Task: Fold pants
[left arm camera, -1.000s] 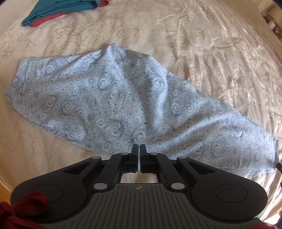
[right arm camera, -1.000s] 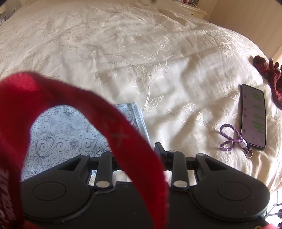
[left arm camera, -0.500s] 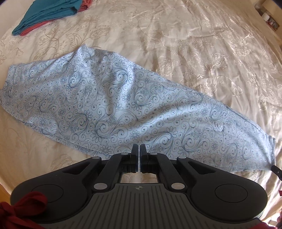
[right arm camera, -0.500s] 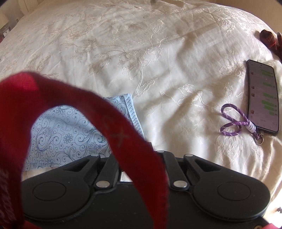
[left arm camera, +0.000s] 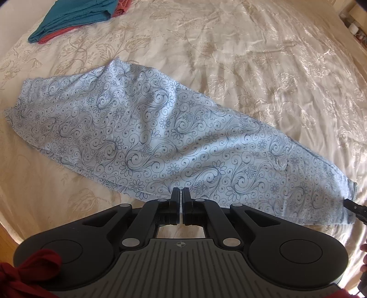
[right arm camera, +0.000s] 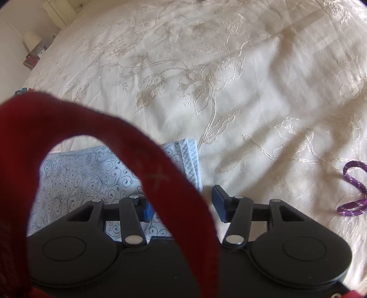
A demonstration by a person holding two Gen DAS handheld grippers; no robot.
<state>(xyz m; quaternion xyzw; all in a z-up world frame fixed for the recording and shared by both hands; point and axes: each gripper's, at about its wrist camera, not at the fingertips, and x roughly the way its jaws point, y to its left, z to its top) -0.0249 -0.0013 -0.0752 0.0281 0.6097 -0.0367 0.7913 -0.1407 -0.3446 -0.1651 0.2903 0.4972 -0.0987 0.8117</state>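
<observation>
Light blue pants [left arm camera: 160, 137] with a dark swirl print lie flat on the cream bedspread [left arm camera: 263, 57], folded lengthwise, running from upper left to lower right. My left gripper [left arm camera: 178, 194] is shut and empty, just above the pants' near edge. My right gripper [right arm camera: 181, 204] is open over the hem corner of the pants [right arm camera: 96, 172]; its tip shows at the right edge of the left wrist view [left arm camera: 354, 207]. A red strap [right arm camera: 149, 172] hangs in front of the right camera and hides part of the gap.
Folded teal and red clothes [left arm camera: 78, 16] lie at the far left of the bed. A purple lanyard [right arm camera: 353, 185] lies on the bedspread [right arm camera: 206, 68] to the right of the hem. A nightstand with a lamp [right arm camera: 32, 43] stands beyond the bed.
My right gripper has opened and moved closer over the hem corner; the phone has left its view. My left gripper stays shut and has shifted slightly over the pants.
</observation>
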